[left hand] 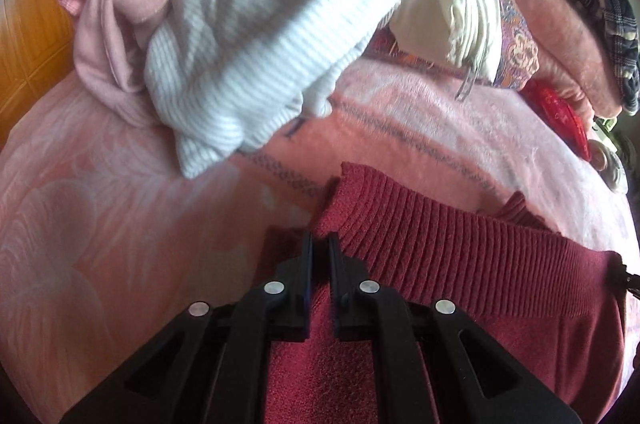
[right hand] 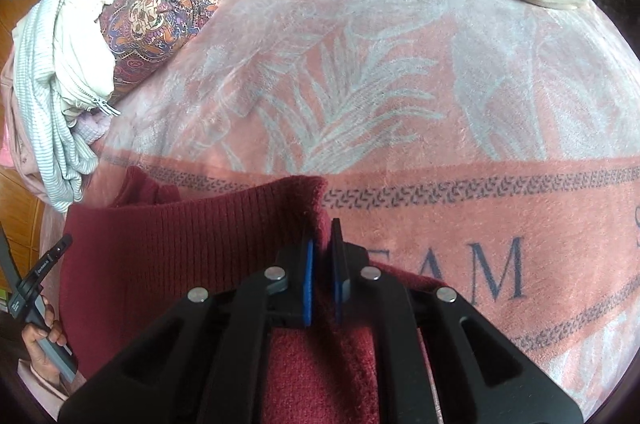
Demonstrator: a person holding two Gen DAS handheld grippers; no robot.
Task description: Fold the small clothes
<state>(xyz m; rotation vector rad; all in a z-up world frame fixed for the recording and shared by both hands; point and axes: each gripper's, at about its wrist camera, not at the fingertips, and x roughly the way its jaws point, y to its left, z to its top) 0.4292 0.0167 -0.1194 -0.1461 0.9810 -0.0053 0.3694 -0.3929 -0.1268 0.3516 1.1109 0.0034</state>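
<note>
Maroon sweater (left hand: 460,264) lower part hidden behind fingers (left hand: 306,264); plaid garment (left hand: 600,4) cut by edge.

Left claw (left hand: 320,244) and right claw (right hand: 323,236) are each nearly closed, pinching cloth between their fingers.
</note>
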